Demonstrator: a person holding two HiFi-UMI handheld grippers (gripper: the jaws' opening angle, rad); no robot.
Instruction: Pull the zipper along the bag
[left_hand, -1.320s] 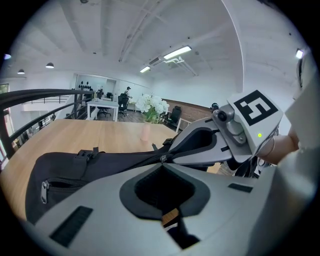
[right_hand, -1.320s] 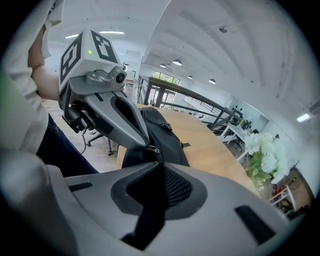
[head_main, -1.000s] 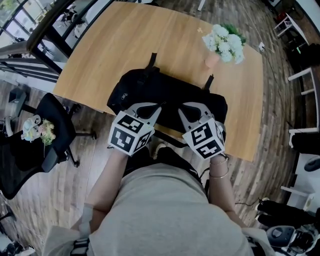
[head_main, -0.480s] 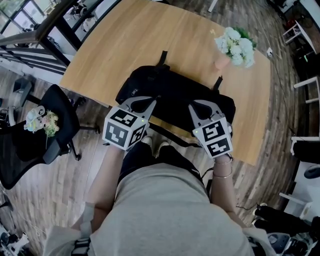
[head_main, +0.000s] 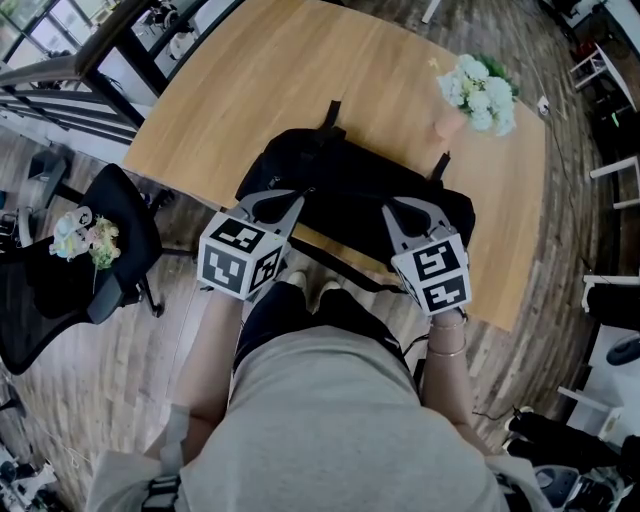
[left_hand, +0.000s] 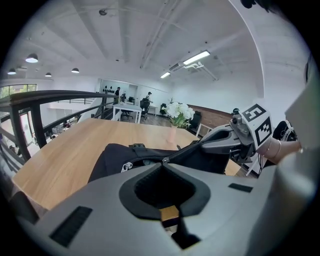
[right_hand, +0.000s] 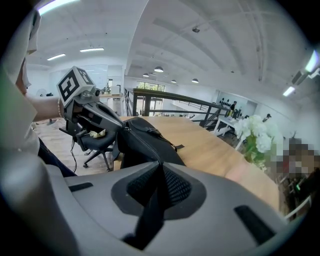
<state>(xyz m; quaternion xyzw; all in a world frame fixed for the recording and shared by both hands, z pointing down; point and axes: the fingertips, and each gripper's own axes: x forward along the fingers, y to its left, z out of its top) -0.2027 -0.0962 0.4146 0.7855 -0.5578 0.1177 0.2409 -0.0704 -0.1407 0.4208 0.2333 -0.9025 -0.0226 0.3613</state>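
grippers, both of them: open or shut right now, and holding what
left gripper: closed, pinching what looks like the zipper pull of the bag.
right gripper: closed on the bag's black strap.

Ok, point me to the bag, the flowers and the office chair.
bag (head_main: 348, 188), head view, black top between the straps
flowers (head_main: 478, 85), head view, white blooms
office chair (head_main: 118, 230), head view, black seat

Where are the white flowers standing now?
In the head view, the flowers stand at the far right of the table, just beyond the right end of the black bag.
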